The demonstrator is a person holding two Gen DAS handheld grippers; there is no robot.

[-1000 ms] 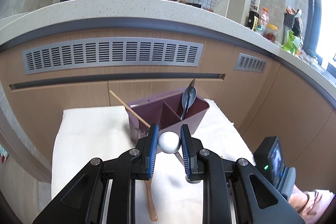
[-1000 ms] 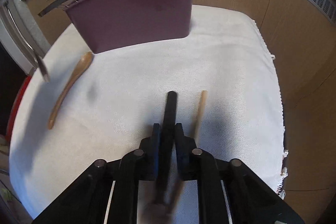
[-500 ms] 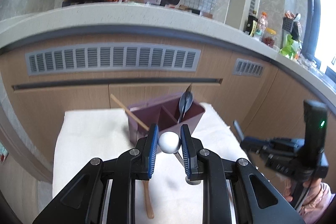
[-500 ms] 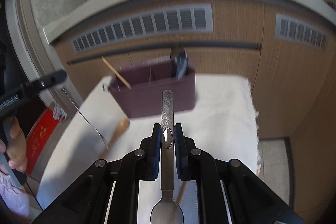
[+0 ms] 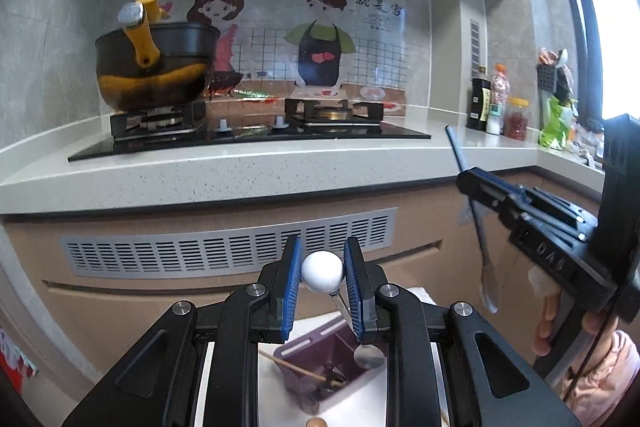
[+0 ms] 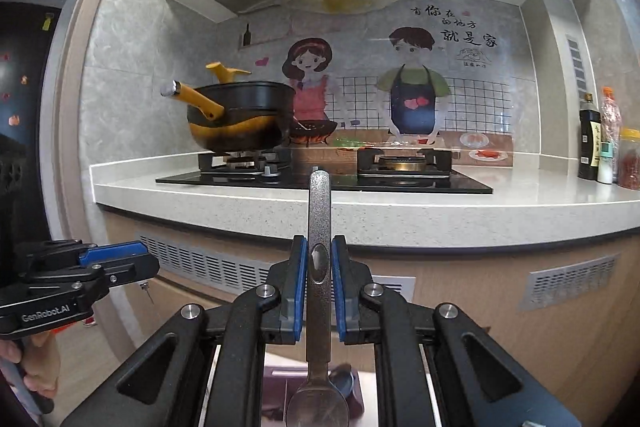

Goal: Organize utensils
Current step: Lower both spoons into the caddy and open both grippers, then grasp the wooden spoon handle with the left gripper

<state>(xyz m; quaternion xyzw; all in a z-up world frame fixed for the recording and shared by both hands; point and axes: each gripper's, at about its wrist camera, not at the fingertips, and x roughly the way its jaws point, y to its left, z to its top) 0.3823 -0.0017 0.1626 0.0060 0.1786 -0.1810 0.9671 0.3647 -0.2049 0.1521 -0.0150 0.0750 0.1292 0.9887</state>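
- Steel spoon (image 6: 319, 259) is clamped by its flat handle in the right gripper (image 6: 319, 283); the blue pads press both sides of the handle, so the jaws are closed nearly to its width.
- Its long axis runs along the jaws: handle tip pointing away toward the stove, bowl back toward the camera and hanging low.
- Purple organizer (image 6: 276, 379) shows only as a sliver below the right jaws, almost straight under the spoon's bowl, so the coming move looks like a lowering, bowl first.
- From the left wrist view the same spoon hangs near upright, bowl down, off to the right and higher than the organizer's rim.
- Left gripper (image 5: 322, 277) grips a white ball-ended utensil (image 5: 322, 271); its jaws are set only as far apart as the ball, whose thin stem slants down to a small metal bowl just beside the organizer's near right corner.
- Both held utensils sit above the organizer; which is nearer its compartments I cannot tell.
- A wooden chopstick and dark pieces already lie inside it; a wooden spoon tip shows on the white cloth on the bench.
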